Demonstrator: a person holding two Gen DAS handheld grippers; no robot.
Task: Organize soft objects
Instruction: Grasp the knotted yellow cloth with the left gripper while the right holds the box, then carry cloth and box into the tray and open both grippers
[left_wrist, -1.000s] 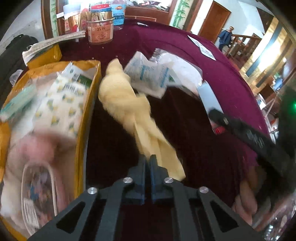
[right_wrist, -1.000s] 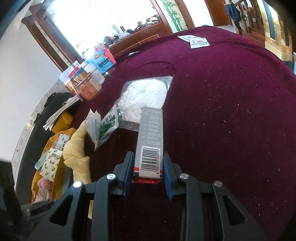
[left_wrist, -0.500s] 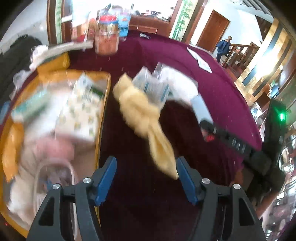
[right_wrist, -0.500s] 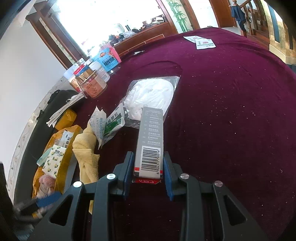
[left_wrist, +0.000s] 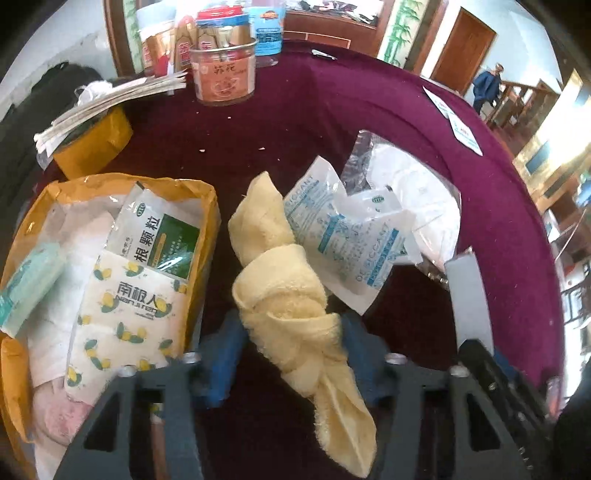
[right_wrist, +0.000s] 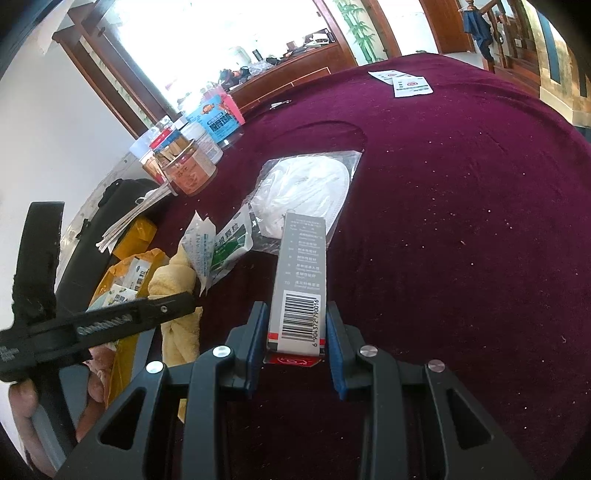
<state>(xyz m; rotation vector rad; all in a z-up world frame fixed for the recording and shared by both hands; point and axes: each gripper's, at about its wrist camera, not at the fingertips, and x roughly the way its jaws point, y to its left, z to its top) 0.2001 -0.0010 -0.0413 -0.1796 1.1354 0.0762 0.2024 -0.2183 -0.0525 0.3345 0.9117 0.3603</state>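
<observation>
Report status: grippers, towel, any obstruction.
Left gripper closing around knotted yellow towel. Right gripper shut on grey box. Desiccant packet overlaps towel; yellow bag alongside.

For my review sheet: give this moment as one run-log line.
left claw: closing around knotted yellow towel | right claw: shut on grey carton | yellow bag: open, holding packets | towel: on the table beside the bag

A round surface (right_wrist: 461, 221) in deep maroon velvet carries it all. On the cloth: a knotted yellow towel (left_wrist: 284, 295), a white desiccant packet (left_wrist: 332, 236) leaning on it, a bagged white mask (right_wrist: 310, 184) beyond. Just beside the towel sits an open yellow bag (left_wrist: 207, 199) stuffed with packets. At the far edge, a jar (left_wrist: 225, 74) among bottles; two small white sachets (right_wrist: 406, 83) lie well apart.
</observation>
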